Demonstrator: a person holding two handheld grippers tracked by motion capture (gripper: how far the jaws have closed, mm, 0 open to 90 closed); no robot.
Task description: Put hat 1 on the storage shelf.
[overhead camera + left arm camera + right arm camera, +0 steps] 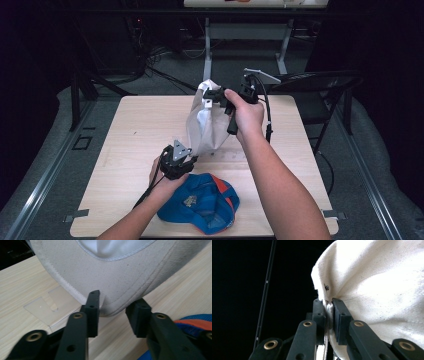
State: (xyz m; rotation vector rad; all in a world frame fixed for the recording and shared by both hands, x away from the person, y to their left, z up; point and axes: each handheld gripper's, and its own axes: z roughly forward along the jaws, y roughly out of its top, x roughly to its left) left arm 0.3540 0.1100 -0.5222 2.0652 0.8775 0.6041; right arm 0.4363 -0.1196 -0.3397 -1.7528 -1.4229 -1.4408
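A cream cloth cap [205, 127] hangs above the wooden table [140, 130], held up by its top edge. My right gripper [212, 95] is shut on that edge, and in the right gripper view its jaws [329, 306] pinch a fold of the cream fabric [382, 285]. My left gripper [190, 157] is at the cap's lowest point. In the left gripper view its jaws [115, 312] stand apart on either side of the rounded stitched rim [112, 272], with a gap on the right side. A blue cap with orange panels [200, 202] lies on the table just behind the left hand.
A clear plastic stand [42, 307] lies flat on the table under the cream cap. A dark folding chair [320, 85] stands past the table's far right corner. The blue cap's edge [197, 322] lies close to the left gripper's right jaw.
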